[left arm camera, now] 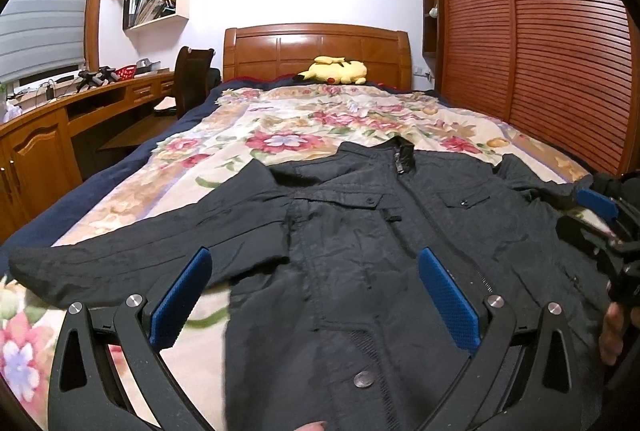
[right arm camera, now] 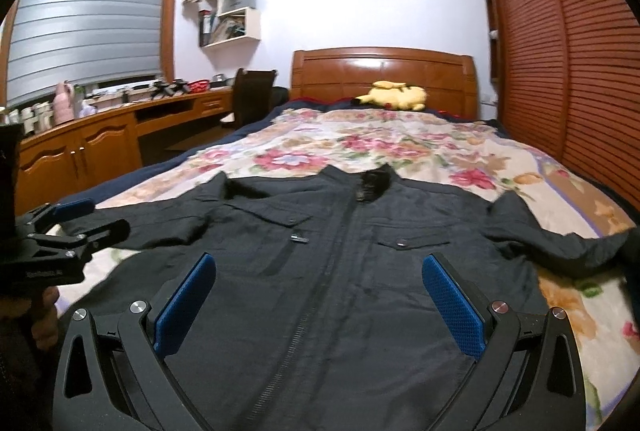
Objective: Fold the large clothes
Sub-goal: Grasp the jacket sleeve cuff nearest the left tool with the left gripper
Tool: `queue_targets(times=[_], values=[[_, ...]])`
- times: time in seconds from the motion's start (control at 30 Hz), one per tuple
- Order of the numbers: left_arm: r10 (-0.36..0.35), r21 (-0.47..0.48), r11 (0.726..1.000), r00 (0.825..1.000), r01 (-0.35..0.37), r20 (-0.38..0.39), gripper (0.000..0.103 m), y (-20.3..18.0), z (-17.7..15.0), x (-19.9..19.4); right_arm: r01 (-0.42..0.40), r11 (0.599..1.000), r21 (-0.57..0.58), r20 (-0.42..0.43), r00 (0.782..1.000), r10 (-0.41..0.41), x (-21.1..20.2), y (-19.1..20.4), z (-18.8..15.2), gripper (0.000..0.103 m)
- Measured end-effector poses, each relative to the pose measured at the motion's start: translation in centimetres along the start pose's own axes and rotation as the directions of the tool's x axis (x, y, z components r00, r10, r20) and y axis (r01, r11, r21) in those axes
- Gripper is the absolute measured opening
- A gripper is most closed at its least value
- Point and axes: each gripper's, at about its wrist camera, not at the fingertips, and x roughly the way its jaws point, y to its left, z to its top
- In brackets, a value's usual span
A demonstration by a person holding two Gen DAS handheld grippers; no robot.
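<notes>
Black zip-front jacket (right arm camera: 332, 271), spread flat front-up on a floral quilted bedspread (right arm camera: 400, 147), collar toward the carved wooden headboard (right arm camera: 384, 75), both sleeves out sideways. Right gripper (right arm camera: 320, 303), blue-padded black fingers wide apart, above the jacket's lower front; left gripper (right arm camera: 86, 219) at the jacket's left sleeve. Yellow plush toy (right arm camera: 394, 96) beyond the collar, against the headboard.

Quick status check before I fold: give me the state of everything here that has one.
Jacket: spread flat on the bed, front up, zipped, sleeves out.
Left gripper: open, jaws holding nothing.
Right gripper: open, jaws holding nothing.
Window blind: lowered.
Wardrobe doors: closed.
Plush toy: lying by the headboard.
</notes>
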Motion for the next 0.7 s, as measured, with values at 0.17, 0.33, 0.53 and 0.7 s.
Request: queue_targets(times=[0.17, 0.33, 0.53, 0.7], values=[[0.035, 0.029, 0.999, 0.999, -0.034, -0.028, 0.103, 1.6, -0.3, -0.7, -0.048, 0.999, 0.007, -0.022, 0.999, 0.048, 0.4, 0.3, 1.4, 0.103], [0.055, 0.025, 0.998, 0.998, -0.054, -0.035, 0.103, 3.6, -0.5, -1.5, -0.072, 0.997, -0.001, -0.010, 0.997, 0.072, 1.3, -0.2, 2.4, 0.103], [0.112, -0.010, 0.994, 0.992, -0.112, -0.067, 0.103, 7.1, -1.9, -1.7, -0.133, 0.991, -0.027, 0.018, 0.991, 0.134, 3.6, 1.4, 2.7, 0.103], [0.150, -0.066, 0.985, 0.983, -0.158, -0.109, 0.103, 11.0, -3.7, -2.3, -0.193, 0.980, -0.056, -0.013, 0.981, 0.192, 6.7, 2.7, 2.5, 0.103]])
